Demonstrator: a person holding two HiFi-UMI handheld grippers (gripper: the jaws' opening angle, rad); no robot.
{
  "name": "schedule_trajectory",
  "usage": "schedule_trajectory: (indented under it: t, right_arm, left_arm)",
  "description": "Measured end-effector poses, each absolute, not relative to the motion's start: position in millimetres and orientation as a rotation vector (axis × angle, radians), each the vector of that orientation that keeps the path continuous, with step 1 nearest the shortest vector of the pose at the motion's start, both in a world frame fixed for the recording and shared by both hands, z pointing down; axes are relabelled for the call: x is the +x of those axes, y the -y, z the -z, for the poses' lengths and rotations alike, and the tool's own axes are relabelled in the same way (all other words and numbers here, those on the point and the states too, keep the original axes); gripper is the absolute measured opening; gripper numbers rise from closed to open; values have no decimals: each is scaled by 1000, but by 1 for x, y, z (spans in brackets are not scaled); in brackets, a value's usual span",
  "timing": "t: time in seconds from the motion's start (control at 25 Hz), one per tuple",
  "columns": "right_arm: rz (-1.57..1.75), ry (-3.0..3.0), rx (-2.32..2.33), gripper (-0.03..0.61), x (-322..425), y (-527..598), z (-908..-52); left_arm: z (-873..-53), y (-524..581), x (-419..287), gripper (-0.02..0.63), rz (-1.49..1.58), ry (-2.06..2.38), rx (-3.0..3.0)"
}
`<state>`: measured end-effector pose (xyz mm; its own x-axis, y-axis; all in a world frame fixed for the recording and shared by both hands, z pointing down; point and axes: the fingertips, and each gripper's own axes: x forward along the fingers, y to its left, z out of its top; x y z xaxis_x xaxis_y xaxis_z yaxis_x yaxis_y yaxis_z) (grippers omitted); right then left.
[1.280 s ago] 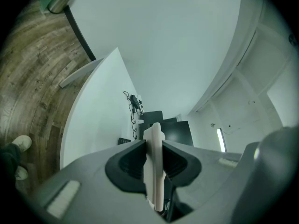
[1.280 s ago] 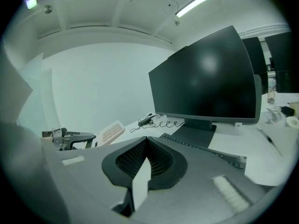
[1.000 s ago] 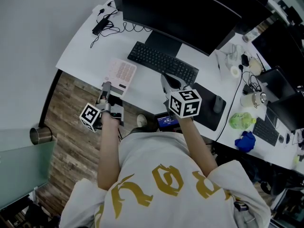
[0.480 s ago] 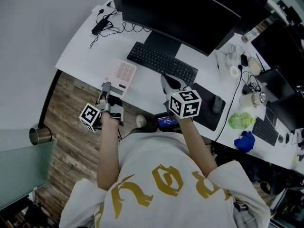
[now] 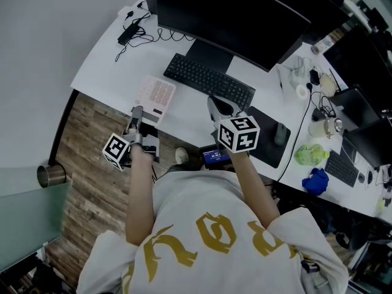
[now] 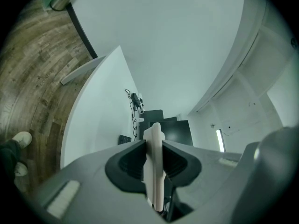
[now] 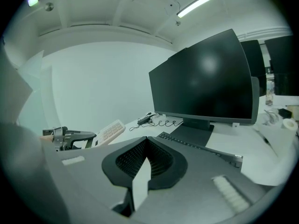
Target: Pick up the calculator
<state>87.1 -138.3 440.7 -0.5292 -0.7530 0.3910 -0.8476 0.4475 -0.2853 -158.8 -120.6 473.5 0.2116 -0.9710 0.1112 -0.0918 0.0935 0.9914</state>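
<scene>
Calculator (image 5: 155,95) lies untouched on the desk (image 5: 107,60), just ahead of the left gripper (image 5: 136,111). Nothing has moved: it and the right gripper (image 5: 214,103) stay closed and empty, so the pickup seems not yet begun.

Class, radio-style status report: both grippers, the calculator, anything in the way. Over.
Left gripper jaws shut, empty, just short of pale pink calculator. Right gripper shut, near black keyboard. Calculator flat on white desk, nothing between.

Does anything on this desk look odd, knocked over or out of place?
Nothing looks spilled or broken. The pink calculator lies close to the front edge of the desk, left of the keyboard. A black adapter at the far corner trails its cable in untidy loops. Nothing else stands out.
</scene>
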Motion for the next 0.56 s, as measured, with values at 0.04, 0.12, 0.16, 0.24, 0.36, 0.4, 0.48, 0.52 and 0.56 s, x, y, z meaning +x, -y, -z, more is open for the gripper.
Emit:
schedule_trajectory:
  t: [0.04,0.12,0.16,0.24,0.36,0.4,0.48,0.52,0.56]
  right_arm:
    - [-670,2489,1398,25,87,138,-441]
    - [-671,2486,1398,25,86,138,-442]
    - [-672,2485,1397,25,86,138,-442]
    - [-676,2483,1396,25,84,139,-443]
    - [-681,2481,1394,25,82,138,-445]
    - [-682,2480,1392,25,82,138,-446]
    - [-684,2480,1390,25,81,139,-447]
    - [-685,2480,1389,25,81,139,-448]
    - [-687,2479,1388,25,81,140,-449]
  left_arm:
    - [-473,121,-158,77,935,1147,1285]
    - [-475,120,-159,77,932,1147,1283]
    - [-477,120,-160,77,929,1150,1282]
    - [-479,121,-161,77,924,1154,1279]
    - [-482,120,-164,77,921,1157,1272]
    - [-482,120,-164,77,921,1158,1270]
    - [-483,121,-165,77,922,1159,1268]
    - [-483,121,-166,77,922,1159,1267]
    - [-483,122,-166,77,923,1159,1266]
